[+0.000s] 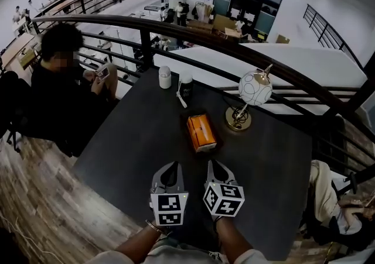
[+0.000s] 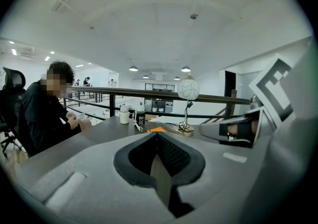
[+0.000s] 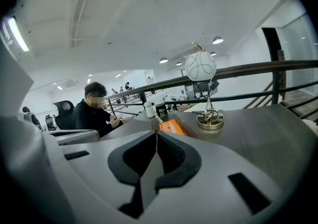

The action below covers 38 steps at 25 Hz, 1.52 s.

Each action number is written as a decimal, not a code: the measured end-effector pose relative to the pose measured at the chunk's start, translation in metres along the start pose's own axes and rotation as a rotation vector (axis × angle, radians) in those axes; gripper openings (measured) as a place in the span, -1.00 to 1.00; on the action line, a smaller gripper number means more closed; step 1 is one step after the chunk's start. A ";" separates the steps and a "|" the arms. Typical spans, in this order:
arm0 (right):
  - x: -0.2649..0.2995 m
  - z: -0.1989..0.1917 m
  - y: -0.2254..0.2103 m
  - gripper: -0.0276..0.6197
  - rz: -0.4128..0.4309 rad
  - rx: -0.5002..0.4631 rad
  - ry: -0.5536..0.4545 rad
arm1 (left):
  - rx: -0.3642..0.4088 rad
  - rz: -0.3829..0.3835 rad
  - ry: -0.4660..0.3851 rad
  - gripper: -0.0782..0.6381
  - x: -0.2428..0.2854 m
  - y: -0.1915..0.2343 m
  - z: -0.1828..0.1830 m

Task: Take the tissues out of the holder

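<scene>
An orange tissue pack [image 1: 200,130] lies in a dark holder [image 1: 200,114] in the middle of the dark table [image 1: 140,134]. My two grippers hover side by side over the table's near part, short of the holder and apart from it. The left gripper [image 1: 171,167] is shut with nothing between its jaws, and so is the right gripper [image 1: 212,165]. In the left gripper view only an orange corner of the tissue pack [image 2: 157,129] shows above the closed left gripper [image 2: 157,134]. In the right gripper view the tissue pack [image 3: 171,126] lies just beyond the closed right gripper [image 3: 156,132].
A globe lamp [image 1: 255,88] on a brass base [image 1: 238,119] stands right of the holder. A white bottle [image 1: 165,77] and a dark cup [image 1: 186,87] stand at the far edge. A person [image 1: 58,81] sits at the table's left side. A railing [image 1: 281,69] runs behind.
</scene>
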State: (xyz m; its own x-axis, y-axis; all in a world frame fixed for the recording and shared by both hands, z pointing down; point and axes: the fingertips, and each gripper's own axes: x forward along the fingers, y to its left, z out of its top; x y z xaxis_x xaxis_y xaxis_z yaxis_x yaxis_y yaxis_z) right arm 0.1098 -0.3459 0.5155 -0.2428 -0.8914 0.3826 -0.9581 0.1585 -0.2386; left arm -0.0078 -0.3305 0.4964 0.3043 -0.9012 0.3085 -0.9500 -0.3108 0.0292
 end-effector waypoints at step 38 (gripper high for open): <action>0.201 -0.007 -0.035 -0.30 -0.013 -0.252 0.442 | -0.095 0.049 0.056 -0.76 0.093 0.096 -0.012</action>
State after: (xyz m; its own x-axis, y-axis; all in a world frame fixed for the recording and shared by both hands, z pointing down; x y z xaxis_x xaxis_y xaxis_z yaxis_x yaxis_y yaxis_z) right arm 0.0934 -0.5281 0.6067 -0.2193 -0.6376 0.7385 -0.9551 0.2948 -0.0291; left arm -0.0714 -0.4401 0.5388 0.2558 -0.8956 0.3640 -0.9667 -0.2347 0.1019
